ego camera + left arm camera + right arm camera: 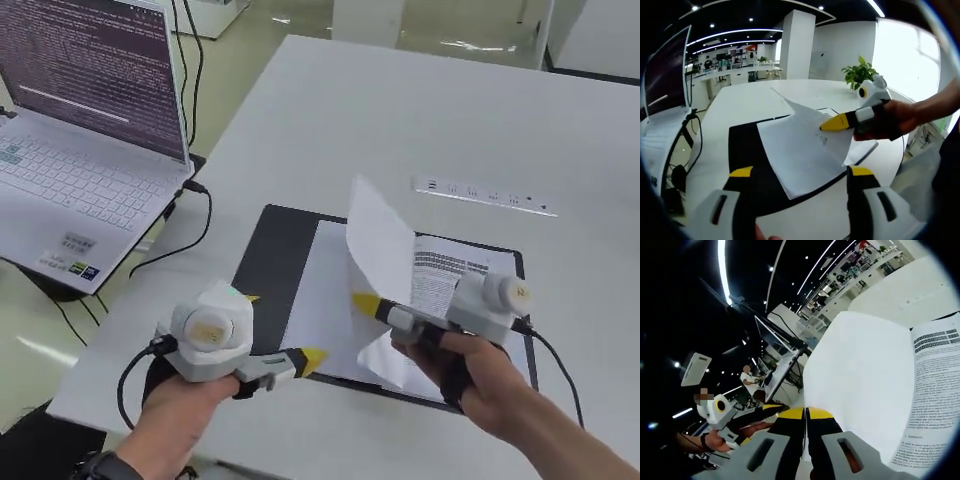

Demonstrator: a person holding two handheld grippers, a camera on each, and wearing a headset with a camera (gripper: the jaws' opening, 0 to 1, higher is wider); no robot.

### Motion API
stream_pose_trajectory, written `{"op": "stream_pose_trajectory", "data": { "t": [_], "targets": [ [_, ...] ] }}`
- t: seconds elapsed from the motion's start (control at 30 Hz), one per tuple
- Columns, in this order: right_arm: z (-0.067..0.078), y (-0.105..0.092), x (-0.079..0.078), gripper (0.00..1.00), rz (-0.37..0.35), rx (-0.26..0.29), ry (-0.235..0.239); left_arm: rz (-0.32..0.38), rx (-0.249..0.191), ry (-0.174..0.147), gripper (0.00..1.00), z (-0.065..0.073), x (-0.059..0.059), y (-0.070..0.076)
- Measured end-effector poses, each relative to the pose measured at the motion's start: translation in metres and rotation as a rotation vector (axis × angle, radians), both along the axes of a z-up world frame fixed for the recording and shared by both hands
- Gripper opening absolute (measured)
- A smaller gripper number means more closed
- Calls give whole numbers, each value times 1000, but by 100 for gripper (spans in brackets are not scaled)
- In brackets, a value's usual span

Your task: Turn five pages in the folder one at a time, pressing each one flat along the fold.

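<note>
So near the tabletop's (pixel 400 120) front edge the folder (pixel 268 262) lies open, one page (pixel 380 245) standing mid-turn since the right gripper (pixel 366 304) pinches its bottom edge. Meanwhile the left gripper (pixel 312 358) hovers, jaws apart, likely ready to press the fold.

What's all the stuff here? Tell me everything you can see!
table: one, white, under the folder
folder: one, black, open in front of the person
lifted page: one, white, standing up over the folder
printed page: one, white with black text, flat on the folder's right side
laptop: one, white, open, at the left
power strip: one, white, beyond the folder
plant: one, green, far off
left gripper: grey, yellow tips, open
right gripper: same colours, shut on the lifted page
</note>
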State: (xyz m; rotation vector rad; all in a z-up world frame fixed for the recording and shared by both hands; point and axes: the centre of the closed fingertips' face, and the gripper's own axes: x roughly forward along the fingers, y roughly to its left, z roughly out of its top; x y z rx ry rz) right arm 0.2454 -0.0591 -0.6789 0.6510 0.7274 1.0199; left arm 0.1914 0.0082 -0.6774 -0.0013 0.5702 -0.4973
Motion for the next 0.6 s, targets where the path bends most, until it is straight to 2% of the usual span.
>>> {"op": "stream_pose_trajectory", "data": {
  "t": [0.2,0.33,0.47,0.6],
  "targets": [
    [-21,13,2,0,11,-31,42,22,-5,1,73,-2,-5,10],
    [-35,26,2,0,18,-32,73,36,-26,1,74,-2,-7,14],
    [-45,40,-1,1,21,-43,99,39,-28,1,74,-2,-11,15],
    [-65,47,0,1,18,-82,126,48,-33,0,74,-1,-12,18]
  ]
}}
